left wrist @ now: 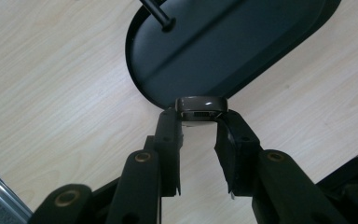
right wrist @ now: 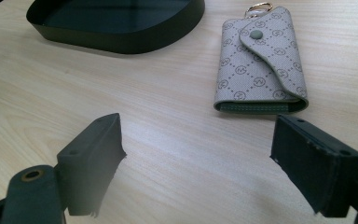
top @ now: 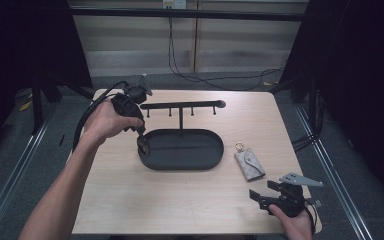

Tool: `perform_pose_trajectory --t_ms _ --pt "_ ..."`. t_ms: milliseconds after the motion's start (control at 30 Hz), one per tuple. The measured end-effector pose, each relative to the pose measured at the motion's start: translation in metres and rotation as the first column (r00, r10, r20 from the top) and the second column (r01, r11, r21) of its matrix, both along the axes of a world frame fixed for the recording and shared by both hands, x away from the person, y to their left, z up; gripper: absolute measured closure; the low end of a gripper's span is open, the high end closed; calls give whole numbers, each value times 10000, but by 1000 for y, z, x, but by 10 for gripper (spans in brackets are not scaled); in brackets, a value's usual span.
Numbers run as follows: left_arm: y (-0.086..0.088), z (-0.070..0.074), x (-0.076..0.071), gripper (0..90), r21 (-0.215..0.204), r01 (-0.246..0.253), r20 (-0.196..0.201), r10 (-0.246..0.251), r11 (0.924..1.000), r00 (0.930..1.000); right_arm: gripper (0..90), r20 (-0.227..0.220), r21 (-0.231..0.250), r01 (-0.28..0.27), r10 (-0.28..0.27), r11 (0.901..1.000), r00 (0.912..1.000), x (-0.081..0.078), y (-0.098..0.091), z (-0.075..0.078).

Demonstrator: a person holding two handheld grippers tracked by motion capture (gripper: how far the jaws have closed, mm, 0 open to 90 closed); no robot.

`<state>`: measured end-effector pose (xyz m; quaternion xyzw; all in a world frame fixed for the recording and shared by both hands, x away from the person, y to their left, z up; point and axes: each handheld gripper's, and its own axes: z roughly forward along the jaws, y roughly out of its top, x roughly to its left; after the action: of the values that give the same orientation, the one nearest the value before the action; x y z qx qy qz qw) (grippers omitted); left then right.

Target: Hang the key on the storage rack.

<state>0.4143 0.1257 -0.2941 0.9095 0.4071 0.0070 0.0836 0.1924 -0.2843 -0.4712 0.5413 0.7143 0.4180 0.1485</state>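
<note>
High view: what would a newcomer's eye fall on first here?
First the black oval tray with its upright T-bar hook stand, mid-table. At the tray's left end the left gripper is shut on a small dark, glossy object; what it is I can't tell. To the tray's right lies a grey patterned key pouch, with the right gripper open just short of it.
</note>
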Motion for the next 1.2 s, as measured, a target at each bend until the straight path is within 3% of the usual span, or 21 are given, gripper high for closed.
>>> perform_pose_trajectory --t_ms 267,567,767,1133,1200 --pt "-6 -7 18 708 78 -189 -297 191 9998 9994 163 45 -73 -85 85 9999 10000 -1 1 0" --pt "-13 -4 29 708 228 -542 -169 546 9983 9984 162 70 -131 -205 206 9997 9998 -1 1 1" --pt "-15 -14 37 708 301 -781 -393 792 9965 9961 160 47 -59 -229 229 9997 9997 0 1 0" --pt "-21 -18 44 707 57 -1442 -131 1442 9895 9895 160 15 -86 -391 391 9992 9992 0 1 0" --pt "-24 -20 44 707 263 -1400 2 1400 9898 9901 160 21 -98 -412 412 9991 9991 0 1 0"
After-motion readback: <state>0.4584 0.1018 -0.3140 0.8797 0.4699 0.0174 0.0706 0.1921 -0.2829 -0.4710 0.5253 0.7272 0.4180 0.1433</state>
